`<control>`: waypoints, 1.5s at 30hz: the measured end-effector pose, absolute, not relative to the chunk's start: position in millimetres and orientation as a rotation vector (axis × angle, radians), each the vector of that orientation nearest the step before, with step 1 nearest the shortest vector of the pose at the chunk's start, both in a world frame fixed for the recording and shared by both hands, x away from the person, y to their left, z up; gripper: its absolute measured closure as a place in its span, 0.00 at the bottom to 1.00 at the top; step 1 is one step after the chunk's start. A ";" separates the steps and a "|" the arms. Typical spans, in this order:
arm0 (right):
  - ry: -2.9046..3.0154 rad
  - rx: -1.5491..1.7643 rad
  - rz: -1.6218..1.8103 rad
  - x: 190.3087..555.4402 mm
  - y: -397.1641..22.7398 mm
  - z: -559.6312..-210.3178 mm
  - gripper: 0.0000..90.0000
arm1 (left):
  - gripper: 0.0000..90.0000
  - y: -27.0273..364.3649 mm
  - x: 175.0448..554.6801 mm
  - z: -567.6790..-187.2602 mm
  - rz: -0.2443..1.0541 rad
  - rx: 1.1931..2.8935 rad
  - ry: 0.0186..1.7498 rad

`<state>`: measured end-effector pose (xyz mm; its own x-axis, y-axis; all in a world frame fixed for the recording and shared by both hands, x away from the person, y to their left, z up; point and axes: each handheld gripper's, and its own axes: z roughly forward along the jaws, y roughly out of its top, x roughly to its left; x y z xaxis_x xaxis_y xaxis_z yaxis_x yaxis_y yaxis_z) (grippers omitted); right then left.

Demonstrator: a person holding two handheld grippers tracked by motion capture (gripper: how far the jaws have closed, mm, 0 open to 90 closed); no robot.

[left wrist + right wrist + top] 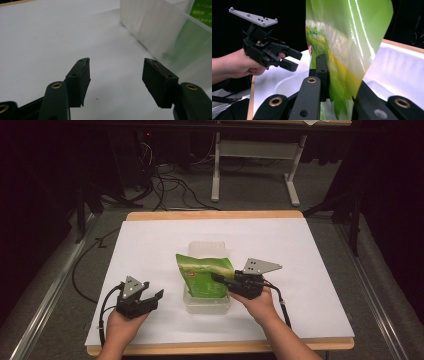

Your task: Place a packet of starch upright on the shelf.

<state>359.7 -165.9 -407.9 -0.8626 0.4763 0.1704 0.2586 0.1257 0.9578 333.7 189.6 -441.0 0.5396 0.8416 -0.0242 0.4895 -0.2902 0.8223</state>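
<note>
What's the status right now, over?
Right tool shut on green bag, held over clear tub. Left tool open, empty, beside tub. Nothing in the way.

Both grippers are black, angular frames. The left gripper [152,297] and the right gripper [216,277] each carry a grey three-cornered plate dotted with small screws on top. Brass-ringed holes mark the jaw arms, and the jaws end in blocky black pads. A black cable trails from each toward the near edge. The forearms are bare, no sleeves showing.
</note>
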 end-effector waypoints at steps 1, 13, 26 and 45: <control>2.215 0.733 1.826 359.7 -165.8 -408.0 0.96 | 0.44 189.5 333.8 -441.1 0.537 1.949 1.080; 2.218 0.748 1.791 360.7 -165.7 -408.2 0.88 | 0.44 189.0 334.1 -441.3 0.538 1.954 1.077; 2.205 0.802 1.805 362.4 -166.6 -405.6 0.65 | 0.44 189.1 334.0 -441.1 0.540 1.952 1.078; 2.172 0.811 1.698 351.2 -164.6 -394.4 0.25 | 0.44 189.7 334.7 -440.8 0.537 1.949 1.077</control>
<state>351.2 -164.6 -394.4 -0.8078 0.5754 0.1279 0.2628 0.1573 0.9519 334.7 189.7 -440.8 0.5420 0.8401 -0.0223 0.4874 -0.2926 0.8227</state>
